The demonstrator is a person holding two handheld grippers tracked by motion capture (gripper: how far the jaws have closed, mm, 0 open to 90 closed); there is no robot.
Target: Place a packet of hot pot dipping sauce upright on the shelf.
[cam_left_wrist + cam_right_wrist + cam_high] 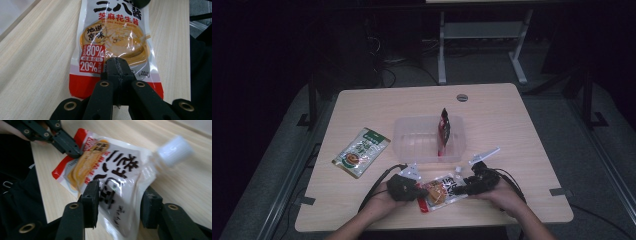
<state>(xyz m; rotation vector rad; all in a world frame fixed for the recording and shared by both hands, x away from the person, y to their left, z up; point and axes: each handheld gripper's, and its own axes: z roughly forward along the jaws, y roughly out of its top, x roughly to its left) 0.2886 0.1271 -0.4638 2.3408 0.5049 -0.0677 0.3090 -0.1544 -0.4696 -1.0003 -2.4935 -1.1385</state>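
A sauce pouch (443, 191) with a white cap (458, 170), black lettering and a red bottom band lies near the table's front edge, between my two grippers. My left gripper (422, 190) is shut, and its tips (116, 62) rest on the lower part of the pouch (115, 37). My right gripper (460, 189) is open. In the right gripper view its jaws (120, 202) stand on either side of the cap end of the pouch (112, 172), which tilts up off the wood. The cap (175, 150) is blurred. The left gripper (72, 151) touches the red corner there.
A clear plastic container (407, 145) sits mid-table with a red and black pouch (443, 130) standing upright inside it. A green snack bag (361, 151) lies flat at the left. A grey grommet (462, 97) marks the far side of the table. Cables trail from both grippers.
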